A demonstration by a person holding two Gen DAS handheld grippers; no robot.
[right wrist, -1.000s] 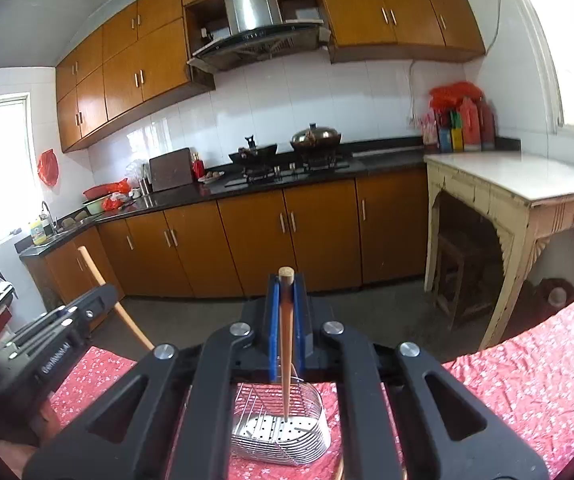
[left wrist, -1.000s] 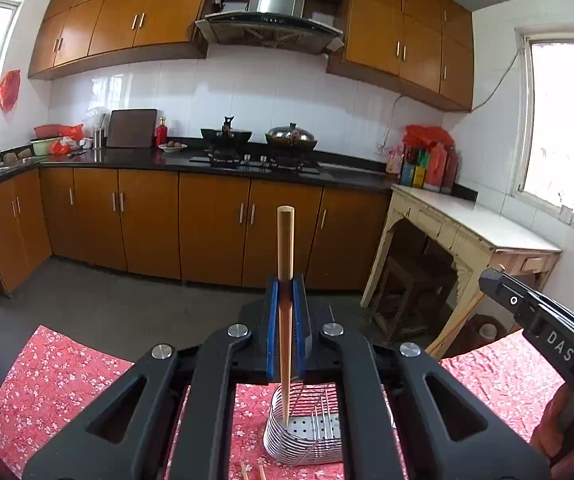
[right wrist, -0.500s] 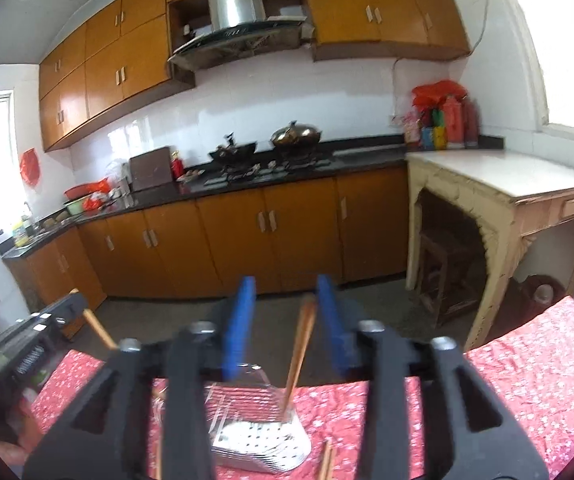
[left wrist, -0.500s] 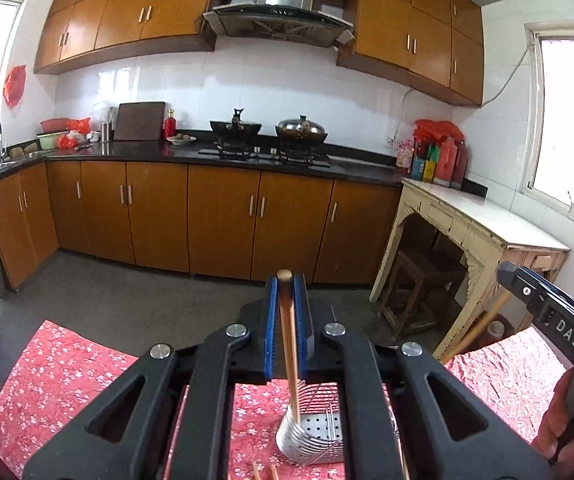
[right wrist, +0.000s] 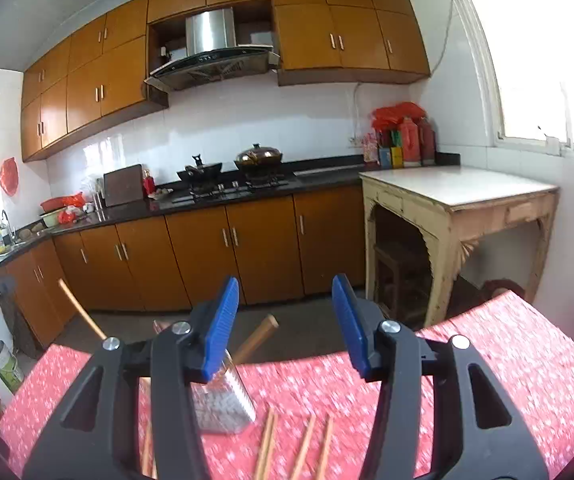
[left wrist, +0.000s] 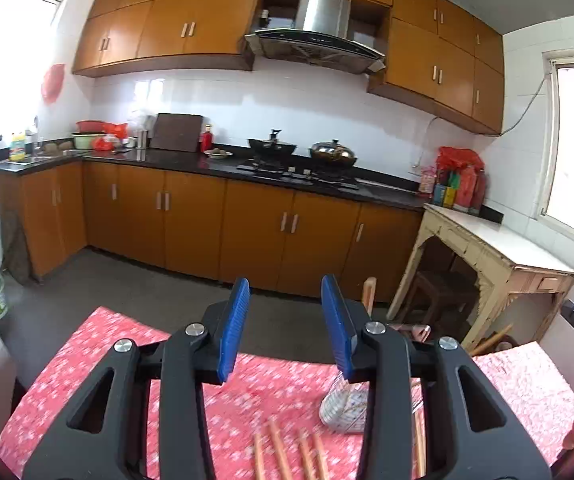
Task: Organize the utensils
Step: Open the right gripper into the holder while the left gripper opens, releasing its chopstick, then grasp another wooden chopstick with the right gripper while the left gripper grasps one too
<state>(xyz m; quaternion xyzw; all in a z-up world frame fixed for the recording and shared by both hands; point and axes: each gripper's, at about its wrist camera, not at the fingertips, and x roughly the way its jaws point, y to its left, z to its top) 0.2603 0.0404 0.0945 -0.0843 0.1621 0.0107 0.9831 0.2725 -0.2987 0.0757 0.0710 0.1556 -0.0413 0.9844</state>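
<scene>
You held both the left gripper (left wrist: 285, 326) and right gripper (right wrist: 285, 324) spread wide, empty, above the metal holder (right wrist: 223, 408) and loose chopsticks (right wrist: 267, 446).

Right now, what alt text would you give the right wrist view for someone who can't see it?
An open gripper with blue pads hovers over a red cloth, where a metal holder has a chopstick leaning in it and loose chopsticks lie beside it. Behind are orange kitchen cabinets.

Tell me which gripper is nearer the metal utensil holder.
Hard to call. The left gripper has the metal utensil holder just right of its open jaws; the right gripper has it just left of its own.
</scene>
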